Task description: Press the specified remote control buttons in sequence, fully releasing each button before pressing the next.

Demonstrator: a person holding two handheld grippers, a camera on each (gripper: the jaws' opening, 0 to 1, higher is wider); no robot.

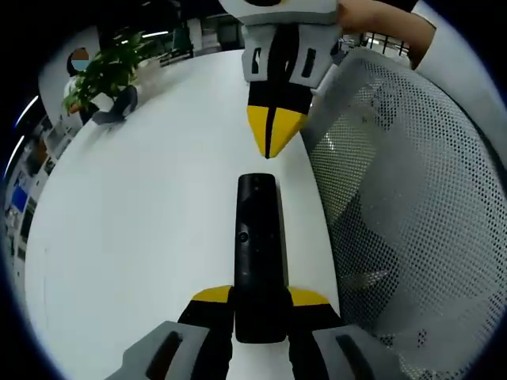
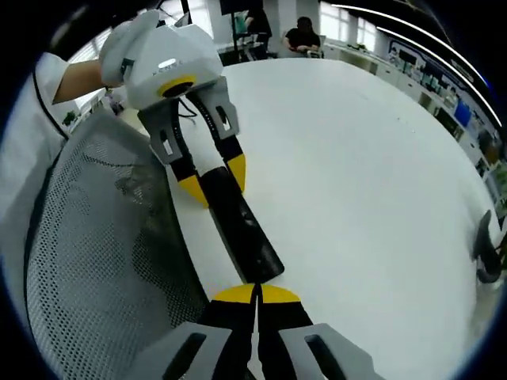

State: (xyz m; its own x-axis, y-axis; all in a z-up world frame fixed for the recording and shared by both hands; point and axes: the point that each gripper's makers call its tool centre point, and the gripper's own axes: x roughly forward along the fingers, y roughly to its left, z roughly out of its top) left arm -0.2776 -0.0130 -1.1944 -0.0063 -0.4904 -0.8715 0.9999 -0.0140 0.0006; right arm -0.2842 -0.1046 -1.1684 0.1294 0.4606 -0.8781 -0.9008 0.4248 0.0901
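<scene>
We work over a broad white table (image 1: pixel 142 206), with a white mesh chair back (image 1: pixel 404 214) at its edge. The black remote (image 1: pixel 259 253) lies on the table, its near end clamped in our left gripper (image 1: pixel 260 305), likely to steady it. Our right gripper (image 2: pixel 255 297), jaws together as one tip, hovers beside its far end, probably for pressing buttons.

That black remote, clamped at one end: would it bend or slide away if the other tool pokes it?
The remote looks like a rigid plastic bar, so it probably won't bend. The left gripper clamps its near end, so a poke from the right gripper should hardly shift it. Flat and long, it seems unlikely to roll on the white table.
</scene>
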